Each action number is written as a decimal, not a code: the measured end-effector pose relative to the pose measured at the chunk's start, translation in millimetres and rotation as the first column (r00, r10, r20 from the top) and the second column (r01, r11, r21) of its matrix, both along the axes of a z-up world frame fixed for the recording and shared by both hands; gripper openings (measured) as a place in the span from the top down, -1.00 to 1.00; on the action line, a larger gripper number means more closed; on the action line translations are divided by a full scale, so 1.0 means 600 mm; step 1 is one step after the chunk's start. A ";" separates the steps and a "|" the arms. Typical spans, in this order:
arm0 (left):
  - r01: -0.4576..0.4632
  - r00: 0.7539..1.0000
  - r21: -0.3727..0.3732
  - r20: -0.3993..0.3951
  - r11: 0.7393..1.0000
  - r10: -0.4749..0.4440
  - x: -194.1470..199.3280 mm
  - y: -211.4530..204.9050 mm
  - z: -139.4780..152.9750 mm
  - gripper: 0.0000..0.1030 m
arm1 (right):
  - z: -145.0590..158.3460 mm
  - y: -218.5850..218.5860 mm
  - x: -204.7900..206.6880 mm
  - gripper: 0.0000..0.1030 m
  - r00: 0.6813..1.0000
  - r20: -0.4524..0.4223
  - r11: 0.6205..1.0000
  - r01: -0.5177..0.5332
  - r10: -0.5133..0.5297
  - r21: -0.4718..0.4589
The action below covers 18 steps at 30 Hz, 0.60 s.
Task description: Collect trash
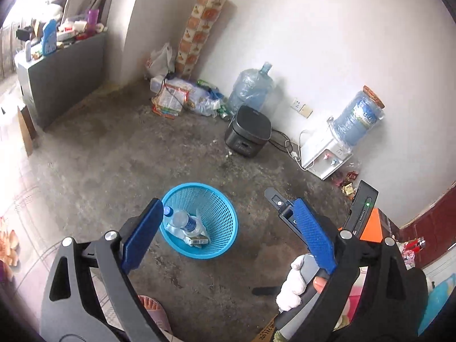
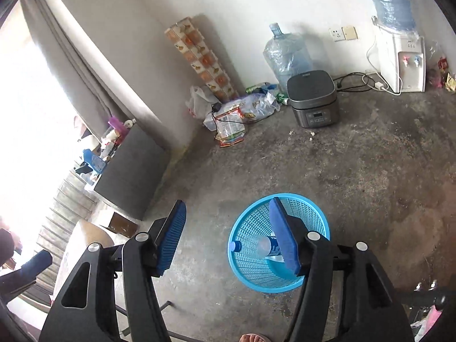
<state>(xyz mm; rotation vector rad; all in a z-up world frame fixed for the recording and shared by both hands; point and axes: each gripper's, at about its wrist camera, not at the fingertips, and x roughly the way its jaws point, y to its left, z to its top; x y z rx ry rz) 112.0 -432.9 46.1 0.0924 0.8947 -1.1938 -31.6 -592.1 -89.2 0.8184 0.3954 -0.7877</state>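
Note:
A blue mesh waste basket (image 1: 219,219) stands on the concrete floor, also in the right wrist view (image 2: 250,273). Inside it lie a clear plastic bottle (image 1: 183,219) with a blue cap, also seen from the right (image 2: 258,246), and a small carton (image 1: 196,240). My left gripper (image 1: 228,213) is open and empty, held above the basket. My right gripper (image 2: 226,211) is open and empty, its right finger over the basket's rim. The right gripper's body and a gloved hand (image 1: 293,282) show at the left view's lower right.
A pile of wrappers and bags (image 1: 182,97) lies by the far wall, beside a tall patterned box (image 1: 199,31). An empty water jug (image 1: 250,88), a dark rice cooker (image 1: 248,131), a water dispenser (image 1: 327,154) with cables, a grey cabinet (image 1: 59,68) and snack wrappers (image 1: 347,179) stand around.

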 end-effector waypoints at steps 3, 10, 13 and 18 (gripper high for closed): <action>-0.017 0.993 -0.051 0.112 0.999 0.023 -0.023 0.096 0.057 -0.80 | 0.059 0.078 0.000 -0.50 0.999 0.011 0.995 -0.045 0.046 -0.086; -0.204 0.963 -0.079 0.163 0.976 0.214 -0.009 0.318 0.109 -0.83 | 0.153 0.256 0.034 -0.84 0.975 -0.054 0.932 -0.223 0.217 -0.285; -0.306 0.936 -0.074 0.160 0.949 0.314 0.007 0.403 0.104 -0.83 | 0.174 0.321 0.058 -0.86 0.950 -0.089 0.895 -0.312 0.299 -0.319; -0.451 0.869 -0.073 0.188 0.889 0.457 0.034 0.535 0.095 -0.83 | 0.184 0.415 0.101 -0.87 0.888 -0.150 0.829 -0.459 0.434 -0.319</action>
